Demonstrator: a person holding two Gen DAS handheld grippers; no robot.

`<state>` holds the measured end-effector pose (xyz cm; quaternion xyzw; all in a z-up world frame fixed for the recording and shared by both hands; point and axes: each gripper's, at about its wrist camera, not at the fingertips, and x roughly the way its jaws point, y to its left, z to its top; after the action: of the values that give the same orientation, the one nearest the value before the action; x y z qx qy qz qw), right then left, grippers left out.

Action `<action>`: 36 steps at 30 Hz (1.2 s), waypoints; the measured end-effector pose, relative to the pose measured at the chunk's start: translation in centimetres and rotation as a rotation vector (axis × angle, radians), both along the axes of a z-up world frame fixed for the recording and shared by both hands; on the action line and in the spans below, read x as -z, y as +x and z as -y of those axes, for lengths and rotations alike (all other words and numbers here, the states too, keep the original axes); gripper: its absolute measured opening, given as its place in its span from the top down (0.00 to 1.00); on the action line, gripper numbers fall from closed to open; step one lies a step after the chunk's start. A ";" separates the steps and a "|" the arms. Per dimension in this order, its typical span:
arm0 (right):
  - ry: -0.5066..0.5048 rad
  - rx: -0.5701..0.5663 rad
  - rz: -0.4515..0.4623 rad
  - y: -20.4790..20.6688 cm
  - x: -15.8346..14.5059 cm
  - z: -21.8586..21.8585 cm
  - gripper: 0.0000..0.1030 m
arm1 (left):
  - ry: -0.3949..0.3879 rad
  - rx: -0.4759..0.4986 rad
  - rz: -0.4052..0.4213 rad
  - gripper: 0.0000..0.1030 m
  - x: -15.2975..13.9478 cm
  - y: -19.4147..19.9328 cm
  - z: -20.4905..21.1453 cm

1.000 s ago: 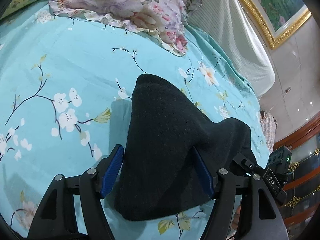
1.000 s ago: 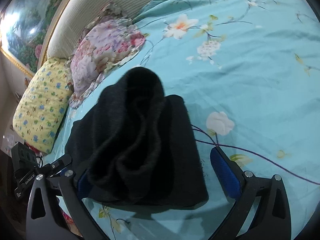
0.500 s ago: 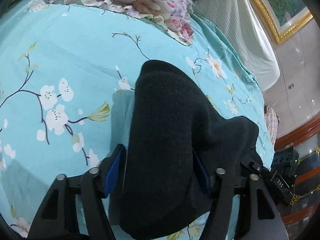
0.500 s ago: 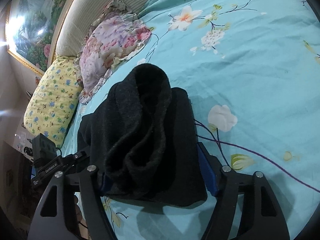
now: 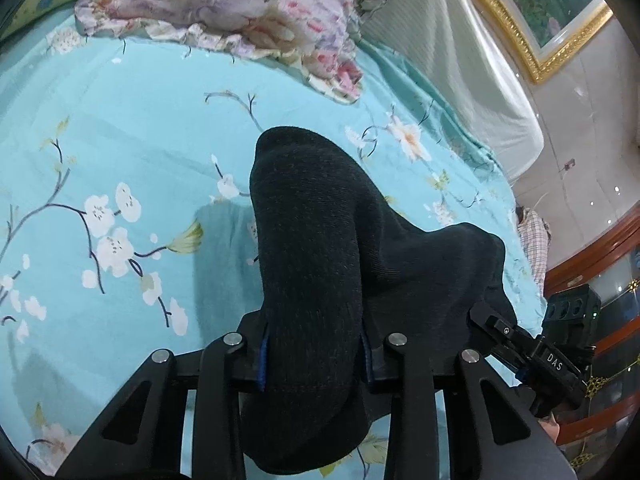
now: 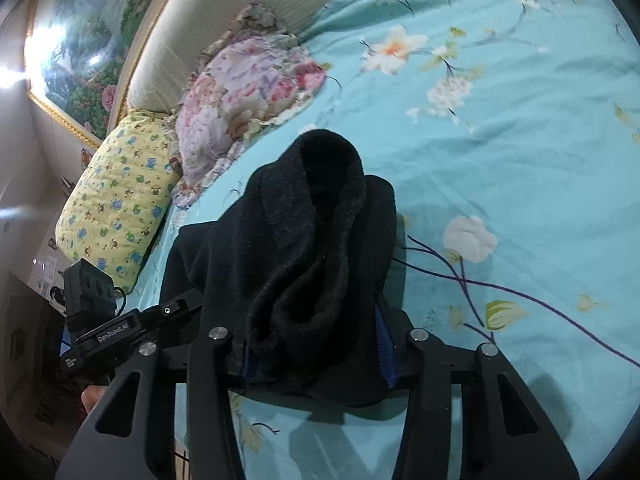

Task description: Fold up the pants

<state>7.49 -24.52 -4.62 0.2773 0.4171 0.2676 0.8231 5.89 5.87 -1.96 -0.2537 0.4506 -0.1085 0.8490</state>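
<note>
The black pants (image 5: 312, 240) lie bunched in a thick folded heap on the turquoise flowered bedsheet (image 5: 120, 140). My left gripper (image 5: 314, 360) has its jaws closing, and both blue pads press into one end of the heap. In the right wrist view the pants (image 6: 304, 232) show their fuzzy inner side. There my right gripper (image 6: 314, 352) has its jaws closing too, with the pads squeezing the other end. Each gripper shows at the edge of the other's view: the right one (image 5: 532, 352) and the left one (image 6: 120, 332).
A floral pillow (image 5: 240, 12) and a yellow patterned pillow (image 6: 116, 196) lie near the padded headboard (image 5: 460, 60). A gold-framed painting (image 5: 540, 8) hangs above it. The bed's edge is close behind the pants, with wooden furniture (image 5: 592, 248) beyond.
Both grippers' jaws have come together from wide apart onto the pants, and the fabric now bulges up between the pads. The heap has been squeezed narrower and taller.
</note>
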 end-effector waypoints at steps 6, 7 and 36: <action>0.021 -0.043 0.060 -0.2 -2.6 -1.5 0.56 | 0.005 -0.050 0.060 0.69 -2.6 -1.6 -2.4; 0.022 -0.050 0.068 -0.2 -2.8 -1.9 0.56 | 0.002 -0.059 0.066 0.69 -3.0 -1.8 -3.0; 0.004 -0.257 0.096 5.9 -4.9 -16.2 0.56 | 0.039 -0.291 0.095 0.68 -3.8 -2.5 -15.7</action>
<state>13.35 -8.33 0.26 0.2102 0.4085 0.3846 0.8006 3.41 21.53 1.81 -0.2945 0.3705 0.0127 0.8808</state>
